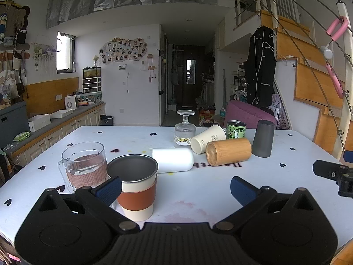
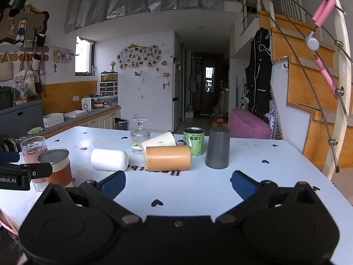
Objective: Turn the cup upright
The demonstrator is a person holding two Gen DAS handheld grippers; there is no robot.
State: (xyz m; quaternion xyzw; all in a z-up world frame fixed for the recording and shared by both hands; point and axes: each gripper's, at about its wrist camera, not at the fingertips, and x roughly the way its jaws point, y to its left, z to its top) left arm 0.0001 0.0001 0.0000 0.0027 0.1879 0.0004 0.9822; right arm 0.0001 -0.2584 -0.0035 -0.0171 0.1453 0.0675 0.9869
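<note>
Upright: glass mug and sleeved steel cup, at 9 o'clock of the desk
Left to flip: white cup, paper cup, bamboo cup on their sides at 12 o'clock; grey cup, stemmed glass inverted
Left gripper: jaws spread, empty
Right gripper: jaws spread, empty
Progress: judged partial

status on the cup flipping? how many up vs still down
Done: the glass mug and the brown-sleeved steel cup stand upright. In hand: nothing; the left gripper and right gripper are both open and empty. Left: the white cup, paper cup and bamboo cup lie on their sides; the stemmed glass, green can and grey cup stand inverted.
</note>
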